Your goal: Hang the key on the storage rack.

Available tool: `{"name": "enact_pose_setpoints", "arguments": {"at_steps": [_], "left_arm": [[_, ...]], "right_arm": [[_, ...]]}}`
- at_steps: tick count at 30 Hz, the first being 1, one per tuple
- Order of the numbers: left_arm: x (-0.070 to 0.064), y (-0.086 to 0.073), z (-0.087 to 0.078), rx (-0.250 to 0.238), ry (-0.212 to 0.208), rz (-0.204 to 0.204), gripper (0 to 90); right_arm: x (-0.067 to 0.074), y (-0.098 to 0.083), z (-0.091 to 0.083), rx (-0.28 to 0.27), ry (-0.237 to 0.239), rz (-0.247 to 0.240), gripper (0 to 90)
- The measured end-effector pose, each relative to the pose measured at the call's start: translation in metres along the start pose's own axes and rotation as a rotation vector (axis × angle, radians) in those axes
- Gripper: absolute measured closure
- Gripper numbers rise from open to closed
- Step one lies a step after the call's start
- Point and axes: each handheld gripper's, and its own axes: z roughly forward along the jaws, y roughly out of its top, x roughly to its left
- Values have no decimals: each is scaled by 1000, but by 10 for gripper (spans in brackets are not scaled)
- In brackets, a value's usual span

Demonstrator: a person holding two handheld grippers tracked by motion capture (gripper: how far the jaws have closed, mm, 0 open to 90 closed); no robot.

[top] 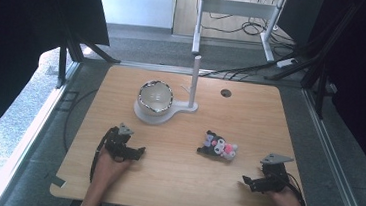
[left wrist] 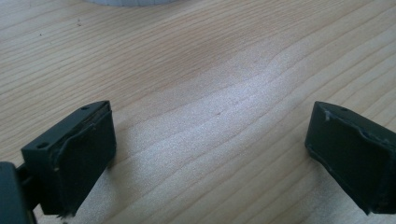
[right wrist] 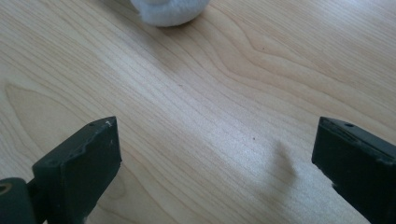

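A small plush toy (top: 218, 146), black with white and pink parts, lies on the wooden table (top: 180, 173) right of centre. A white bowl (top: 155, 98) sits on a white stand with an upright post (top: 194, 81) at the back centre. My left gripper (top: 138, 153) rests low at the front left, jaws wide apart over bare wood (left wrist: 210, 140). My right gripper (top: 247, 181) is at the front right, open and holding nothing, below and right of the toy. A white fuzzy part of the toy (right wrist: 169, 10) peeks in at the top of the right gripper view.
A round cable hole (top: 226, 93) is in the table near the back right. Black curtains and frame legs stand around the table, with cables on the floor behind (top: 257, 29). The stand's white base edge (left wrist: 130, 2) shows at the top of the left gripper view.
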Motion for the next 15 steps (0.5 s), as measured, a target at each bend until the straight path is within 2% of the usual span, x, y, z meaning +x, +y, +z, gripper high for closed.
{"name": "enact_pose_setpoints", "arguments": {"at_steps": [7, 15], "left_arm": [[0, 0, 0, 0, 0, 0, 18], [0, 0, 0, 0, 0, 0, 18]], "right_arm": [[0, 9, 0, 9, 9, -22, 14], [0, 15, 2, 25, 15, -24, 17]]}}
